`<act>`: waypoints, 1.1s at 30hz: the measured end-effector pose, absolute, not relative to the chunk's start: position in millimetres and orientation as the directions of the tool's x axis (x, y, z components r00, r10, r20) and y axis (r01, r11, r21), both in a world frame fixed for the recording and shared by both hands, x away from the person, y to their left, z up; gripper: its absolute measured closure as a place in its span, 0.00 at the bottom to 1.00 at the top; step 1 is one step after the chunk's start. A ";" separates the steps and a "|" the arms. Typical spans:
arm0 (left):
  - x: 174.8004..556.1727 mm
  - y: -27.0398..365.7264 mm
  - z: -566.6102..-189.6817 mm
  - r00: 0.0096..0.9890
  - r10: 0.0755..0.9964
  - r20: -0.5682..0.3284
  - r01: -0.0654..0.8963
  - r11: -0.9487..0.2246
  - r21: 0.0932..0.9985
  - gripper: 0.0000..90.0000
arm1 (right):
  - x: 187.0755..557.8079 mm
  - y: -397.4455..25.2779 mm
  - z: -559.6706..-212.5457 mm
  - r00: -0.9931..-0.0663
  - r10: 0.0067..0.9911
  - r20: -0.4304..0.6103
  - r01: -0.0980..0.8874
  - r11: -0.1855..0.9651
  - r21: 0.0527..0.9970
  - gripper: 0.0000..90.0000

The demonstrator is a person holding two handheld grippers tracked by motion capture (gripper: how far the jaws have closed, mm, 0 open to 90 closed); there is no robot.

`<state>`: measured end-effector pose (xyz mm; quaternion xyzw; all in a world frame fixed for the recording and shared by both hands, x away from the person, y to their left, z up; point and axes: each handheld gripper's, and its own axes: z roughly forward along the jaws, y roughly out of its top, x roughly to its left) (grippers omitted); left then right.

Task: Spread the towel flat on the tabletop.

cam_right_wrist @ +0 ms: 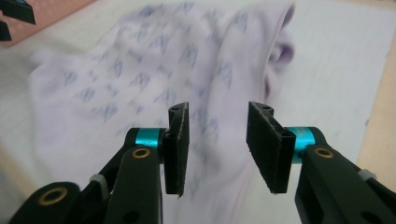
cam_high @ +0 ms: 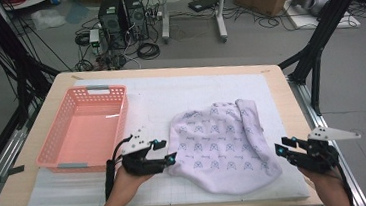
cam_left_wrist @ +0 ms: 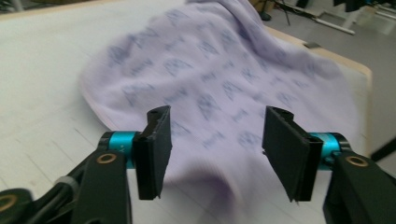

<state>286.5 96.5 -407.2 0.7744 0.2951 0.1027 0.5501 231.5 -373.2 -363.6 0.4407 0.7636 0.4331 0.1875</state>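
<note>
Fingers of both grippers stood wide apart, with nothing held between them. A wooden table (cam_high: 292, 108) carried a white gridded mat (cam_high: 170, 96), which covered most of its top. On the mat's right half lay a lavender patterned cloth (cam_high: 222, 144), rumpled, with a raised fold along its far right side; its near edge reached close to the mat's front edge. A pink plastic basket (cam_high: 83, 129) sat on the mat's left half, just beside the cloth but apart from it, and held nothing visible. The left gripper (cam_high: 164, 152) was positioned at the cloth's near left corner, between the basket and the cloth, its jaws pointing toward the fabric; in the left gripper view the pads (cam_left_wrist: 154, 149) hung just above the cloth's edge, and contact could not be confirmed. The right gripper (cam_high: 286, 149) was positioned at the cloth's near right edge; the right gripper view showed its pads (cam_right_wrist: 177, 149) spread over the fabric's hem.
</note>
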 end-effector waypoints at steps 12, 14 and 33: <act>359.4 68.3 -420.8 0.709 0.694 -0.122 0.389 -0.240 0.890 0.38 | 330.6 -330.0 -389.2 -0.487 0.870 0.070 0.517 0.222 0.827 0.48; 367.8 66.5 -423.7 0.692 0.708 -0.138 0.396 -0.213 0.893 0.38 | 345.3 -322.6 -392.4 -0.481 0.876 0.045 0.528 0.248 0.813 0.47; 397.8 26.8 -444.0 0.746 0.649 -0.151 0.473 -0.356 0.806 0.87 | 382.0 -303.9 -396.0 -0.544 0.832 0.109 0.586 0.284 0.759 0.85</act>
